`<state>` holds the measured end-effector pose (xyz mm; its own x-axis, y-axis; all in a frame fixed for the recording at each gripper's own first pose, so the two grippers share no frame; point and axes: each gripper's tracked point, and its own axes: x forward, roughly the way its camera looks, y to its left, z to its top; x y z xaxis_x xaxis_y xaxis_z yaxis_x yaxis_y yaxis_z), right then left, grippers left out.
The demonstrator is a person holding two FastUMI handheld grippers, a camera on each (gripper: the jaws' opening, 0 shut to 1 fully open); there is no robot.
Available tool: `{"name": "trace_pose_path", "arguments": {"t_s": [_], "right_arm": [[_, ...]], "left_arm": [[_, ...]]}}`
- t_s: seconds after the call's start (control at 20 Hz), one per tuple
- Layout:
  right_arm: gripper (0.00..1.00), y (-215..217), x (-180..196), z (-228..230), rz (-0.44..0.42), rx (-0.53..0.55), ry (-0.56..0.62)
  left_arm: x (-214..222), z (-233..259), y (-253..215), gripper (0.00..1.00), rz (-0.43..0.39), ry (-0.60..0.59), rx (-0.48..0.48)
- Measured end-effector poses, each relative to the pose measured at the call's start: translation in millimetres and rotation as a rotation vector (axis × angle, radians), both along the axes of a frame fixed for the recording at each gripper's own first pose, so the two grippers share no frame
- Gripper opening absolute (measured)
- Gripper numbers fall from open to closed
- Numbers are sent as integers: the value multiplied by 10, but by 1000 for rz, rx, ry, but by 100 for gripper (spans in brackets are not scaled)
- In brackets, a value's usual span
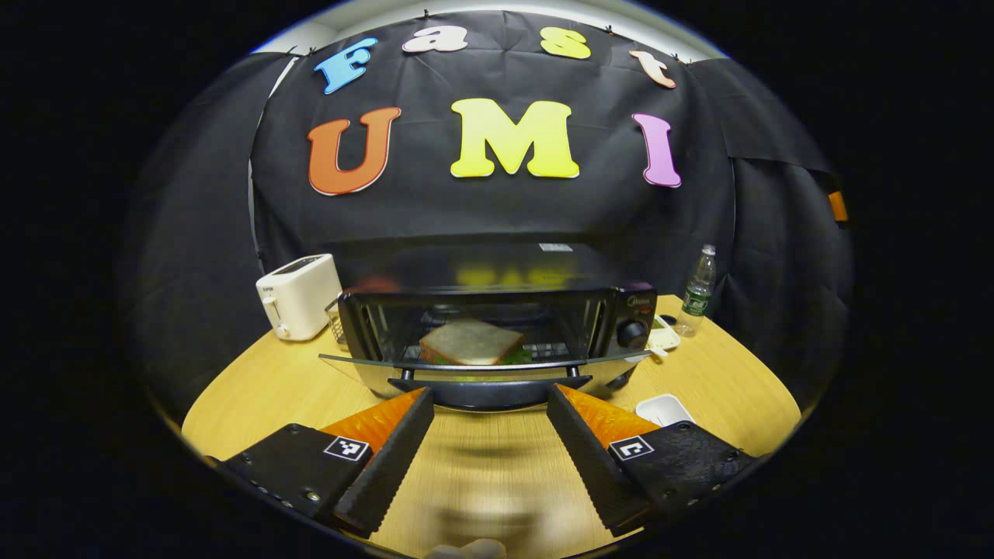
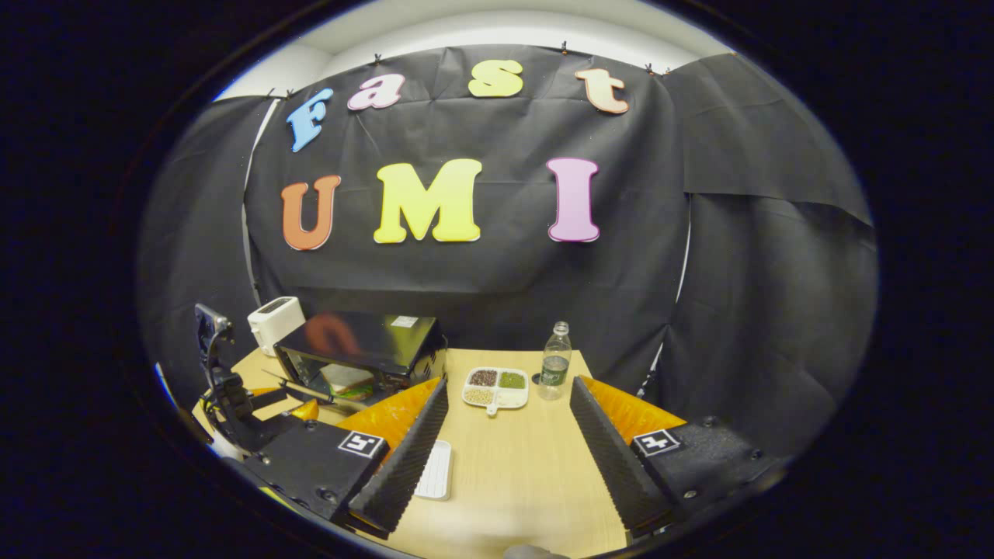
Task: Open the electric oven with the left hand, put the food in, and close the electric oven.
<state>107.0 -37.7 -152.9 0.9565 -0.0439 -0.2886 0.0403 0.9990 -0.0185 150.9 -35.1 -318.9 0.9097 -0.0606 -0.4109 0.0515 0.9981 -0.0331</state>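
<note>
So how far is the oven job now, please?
Done: the oven door is open and the sandwich lies inside on the rack. In hand: the left hand-held gripper is open, close before the door handle. The right hand-held gripper is open and holds nothing. Left: closing the door.

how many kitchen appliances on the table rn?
2. The electric oven stands mid-table with its door down and a sandwich inside; the toaster stands just beside its far side from the knobs. Others may be hidden behind them.
</note>
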Motion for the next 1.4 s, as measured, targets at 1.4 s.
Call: {"name": "trace_pose_path", "arguments": {"t_s": [1.4], "right_arm": [[91,450,-133,975,37,11,-192]], "left_arm": [[-587,2221,255,96,14,-273,-28]]}}
